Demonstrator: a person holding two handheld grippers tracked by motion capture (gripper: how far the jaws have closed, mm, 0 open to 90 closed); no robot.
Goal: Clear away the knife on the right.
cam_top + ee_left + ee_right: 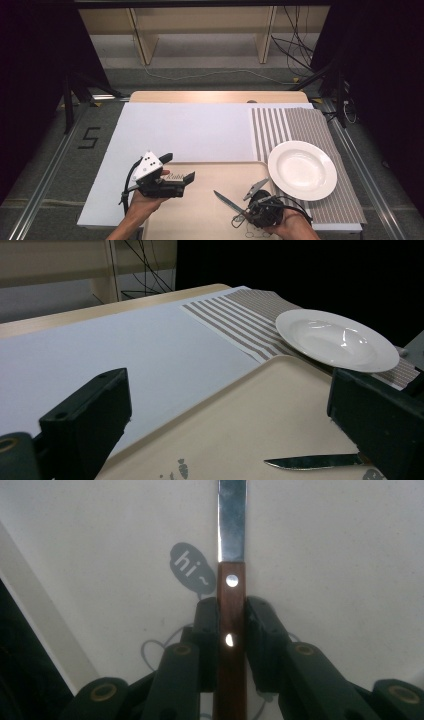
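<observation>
A knife with a brown wooden handle (231, 630) and a steel blade (232, 515) lies low over a beige tray (325, 555), and my right gripper (231, 615) is shut on the handle. In the high view the blade (225, 200) points up-left from the right gripper (246, 207) at the tray's (210, 180) near right. My left gripper (177, 168) hovers over the tray's left part, jaws wide open with nothing between them. In the left gripper view its jaws (230, 430) frame the tray (260, 405), and the knife tip (315, 461) shows at lower right.
A white deep plate (301, 169) rests on a striped placemat (300, 125) right of the tray, its rim overlapping the tray's corner. A white board (185, 130) covers the table behind the tray. The tray bears small printed drawings (190, 565).
</observation>
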